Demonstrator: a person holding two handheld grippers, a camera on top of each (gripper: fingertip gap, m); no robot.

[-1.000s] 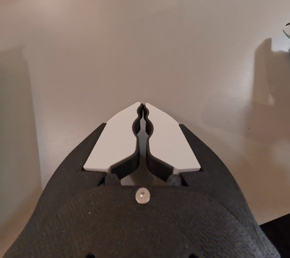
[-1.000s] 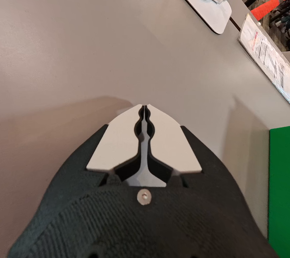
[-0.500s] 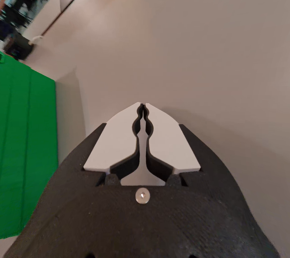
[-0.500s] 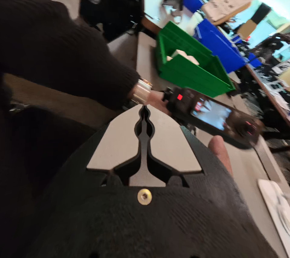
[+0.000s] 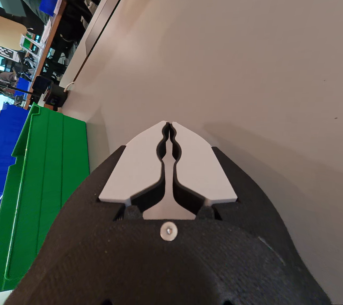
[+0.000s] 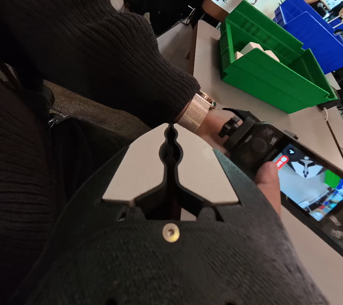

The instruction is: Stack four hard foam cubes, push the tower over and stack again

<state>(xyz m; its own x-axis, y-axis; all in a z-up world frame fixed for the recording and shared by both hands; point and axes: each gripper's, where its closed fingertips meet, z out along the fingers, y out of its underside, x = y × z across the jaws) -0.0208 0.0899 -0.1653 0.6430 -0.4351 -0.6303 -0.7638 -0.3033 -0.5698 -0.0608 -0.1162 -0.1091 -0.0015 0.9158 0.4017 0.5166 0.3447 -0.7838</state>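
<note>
White fingertips of the left gripper (image 5: 169, 123) are pressed together with nothing between them, above a bare beige table (image 5: 232, 58); one green bin (image 5: 42, 175) stands just to its left. The right gripper (image 6: 170, 124) is likewise clenched and empty, pointing at a dark knitted sleeve (image 6: 96, 49) and one gold mesh watch (image 6: 194, 113). One lit phone (image 6: 304, 182) sits on the other gripper; one thumb (image 6: 269, 182) touches its screen.

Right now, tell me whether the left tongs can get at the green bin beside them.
Probably yes. The left tongs are shut and empty, above bare table, and the green bin stands close on their left with nothing visible between. They point past it, though, so they would need to turn leftward first.
</note>
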